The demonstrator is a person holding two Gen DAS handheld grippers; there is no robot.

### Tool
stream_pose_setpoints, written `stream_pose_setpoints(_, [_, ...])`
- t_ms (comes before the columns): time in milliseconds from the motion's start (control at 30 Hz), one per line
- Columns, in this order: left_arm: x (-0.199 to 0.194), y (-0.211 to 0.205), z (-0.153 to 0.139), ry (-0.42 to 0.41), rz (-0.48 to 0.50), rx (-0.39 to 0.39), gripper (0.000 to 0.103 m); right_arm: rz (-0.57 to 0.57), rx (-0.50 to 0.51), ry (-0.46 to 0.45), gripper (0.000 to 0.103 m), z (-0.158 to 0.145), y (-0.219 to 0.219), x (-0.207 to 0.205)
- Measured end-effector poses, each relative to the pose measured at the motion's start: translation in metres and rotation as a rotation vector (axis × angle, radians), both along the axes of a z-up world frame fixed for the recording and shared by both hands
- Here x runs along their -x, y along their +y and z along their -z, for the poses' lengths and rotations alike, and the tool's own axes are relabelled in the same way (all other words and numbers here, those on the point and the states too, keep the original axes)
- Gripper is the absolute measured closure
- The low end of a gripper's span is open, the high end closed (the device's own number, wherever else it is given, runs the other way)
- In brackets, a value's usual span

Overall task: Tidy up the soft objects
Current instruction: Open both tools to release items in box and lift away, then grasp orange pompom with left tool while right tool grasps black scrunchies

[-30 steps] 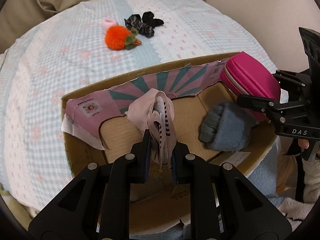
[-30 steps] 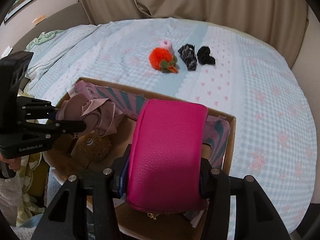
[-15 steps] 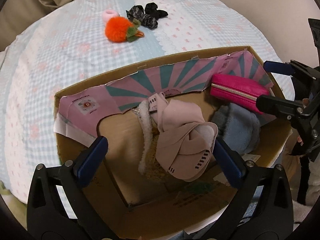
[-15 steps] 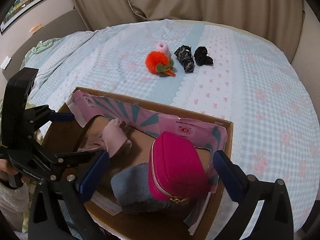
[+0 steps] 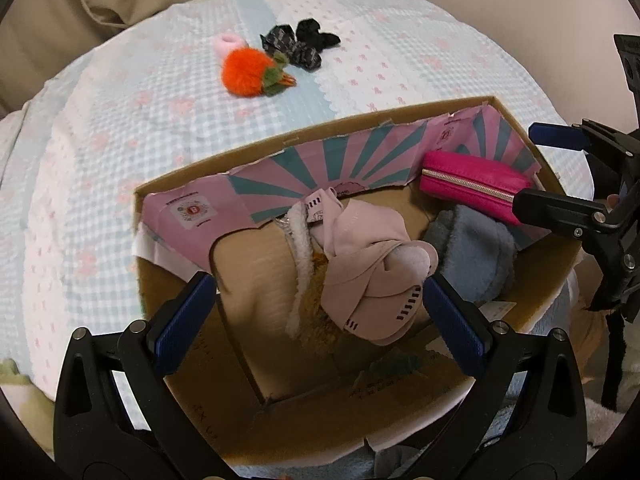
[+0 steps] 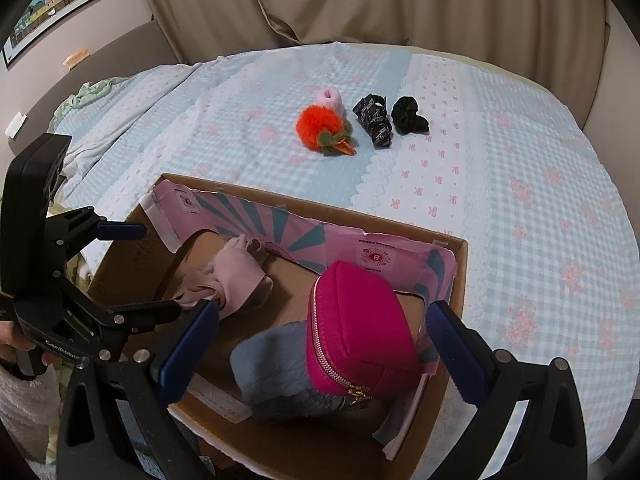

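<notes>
Between our left fingers (image 5: 194, 308), which stand spread wide with nothing in them, we see the cardboard box (image 5: 256, 148) and inside it the pink folded cloth (image 5: 368, 264), lying loose on a tan fuzzy item edged in white fleece (image 5: 300, 256). Just beyond the inner left finger lies the blue fleece piece (image 5: 476, 256), and past that, against the box's pink and teal lining (image 5: 320, 164), the magenta zip pouch (image 5: 472, 182) rests partly on the fleece. Our left gripper (image 5: 316, 316) hangs over the near side of the box. Our right gripper (image 6: 320, 350) is likewise wide open and grips nothing; between its fingers (image 6: 450, 344) the magenta pouch sits on the blue fleece in the box's near corner, with the pink cloth just off the left fingertip. Far ahead of both pairs of fingers, on the bed (image 6: 520, 200) with its pale blue checked cover, we see an orange pompom with green leaves (image 6: 320, 128), a small pink fluffy ring (image 6: 330, 98) touching it behind, a patterned black scrunchie (image 6: 374, 124) just beside, and a plain black scrunchie (image 6: 408, 118) next to that, all well apart from the box
</notes>
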State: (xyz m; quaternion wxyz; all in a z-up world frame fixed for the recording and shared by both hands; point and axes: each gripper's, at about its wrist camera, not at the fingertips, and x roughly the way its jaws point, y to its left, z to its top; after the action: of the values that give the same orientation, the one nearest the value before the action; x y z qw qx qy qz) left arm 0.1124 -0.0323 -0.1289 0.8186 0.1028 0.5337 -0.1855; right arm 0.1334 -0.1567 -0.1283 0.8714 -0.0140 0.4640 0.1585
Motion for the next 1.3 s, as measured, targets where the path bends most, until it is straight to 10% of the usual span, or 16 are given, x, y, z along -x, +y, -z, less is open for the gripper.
stream_pose_setpoints(733, [0.048,0.029,-0.13,-0.451,-0.192,0.13,0.0,0.119,0.052,-0.471,0.0,-0.116,0.006,0.065])
stream_pose_setpoints(1000, [0.062,0.027,-0.16,-0.624,-0.23,0.142,0.0,0.183,-0.01,-0.505,0.0,-0.132,-0.006,0.059])
stream_pose_setpoints(1300, [0.032,0.018,-0.168,-0.616,-0.247,0.166,0.0,0.187,-0.019,-0.5,0.0,-0.143,-0.019,0.025])
